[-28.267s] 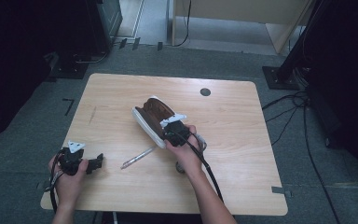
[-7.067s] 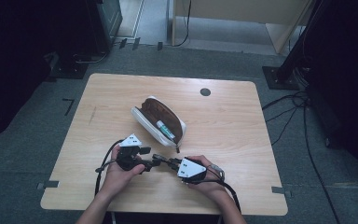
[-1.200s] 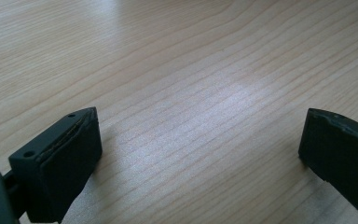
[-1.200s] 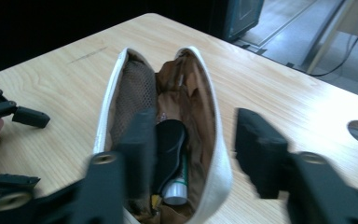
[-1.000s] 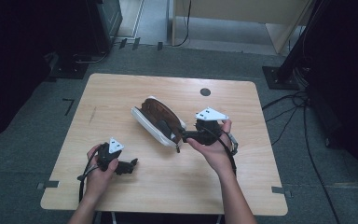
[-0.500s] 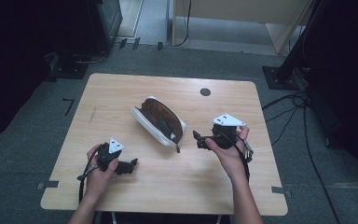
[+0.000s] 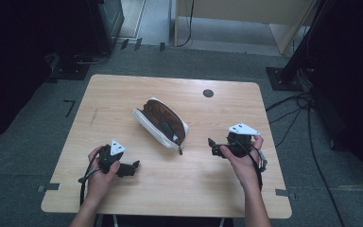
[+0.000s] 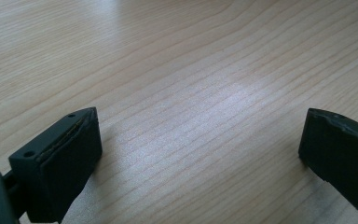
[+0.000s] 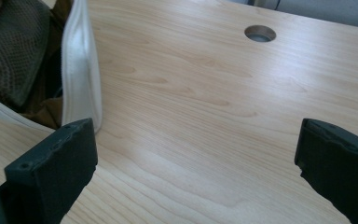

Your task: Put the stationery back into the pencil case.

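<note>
The right gripper [image 7: 212,146] is held with its jaws spread wide and nothing between them; they have just been opening. The white pencil case [image 7: 160,123], unzipped, lies just left of it, apart. A round cable hole [image 9: 260,33] is seen beyond its jaws. The left gripper [image 7: 134,166] is likewise open over bare table [image 8: 191,70], well apart from the case.
</note>
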The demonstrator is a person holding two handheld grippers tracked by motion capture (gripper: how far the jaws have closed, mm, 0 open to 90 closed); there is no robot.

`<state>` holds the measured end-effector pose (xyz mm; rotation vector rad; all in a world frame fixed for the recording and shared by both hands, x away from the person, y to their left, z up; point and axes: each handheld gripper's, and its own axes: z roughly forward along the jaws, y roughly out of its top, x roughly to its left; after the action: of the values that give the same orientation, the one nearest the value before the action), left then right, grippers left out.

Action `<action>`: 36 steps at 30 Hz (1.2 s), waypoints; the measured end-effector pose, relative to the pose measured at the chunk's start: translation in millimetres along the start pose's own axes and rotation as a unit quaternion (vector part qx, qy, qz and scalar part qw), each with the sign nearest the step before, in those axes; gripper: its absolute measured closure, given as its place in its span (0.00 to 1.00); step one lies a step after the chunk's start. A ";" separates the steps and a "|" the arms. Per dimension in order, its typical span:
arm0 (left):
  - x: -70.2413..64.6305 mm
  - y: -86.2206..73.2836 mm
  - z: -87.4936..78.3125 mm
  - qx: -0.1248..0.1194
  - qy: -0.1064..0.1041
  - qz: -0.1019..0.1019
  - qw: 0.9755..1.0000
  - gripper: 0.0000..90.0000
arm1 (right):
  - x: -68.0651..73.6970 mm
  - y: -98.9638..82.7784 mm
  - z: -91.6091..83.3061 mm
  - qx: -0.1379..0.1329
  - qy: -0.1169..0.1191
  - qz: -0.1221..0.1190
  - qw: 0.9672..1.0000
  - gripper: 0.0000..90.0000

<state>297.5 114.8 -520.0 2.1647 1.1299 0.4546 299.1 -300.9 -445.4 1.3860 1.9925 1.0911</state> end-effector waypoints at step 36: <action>0.0 0.0 0.0 0.000 0.000 0.000 1.000 0.00 | -50.7 -81.7 6.0 0.085 -0.078 0.043 0.992 0.00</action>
<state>297.5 114.7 -520.0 2.1650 1.1298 0.4548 278.0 -359.8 -518.7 1.6052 1.9643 0.8351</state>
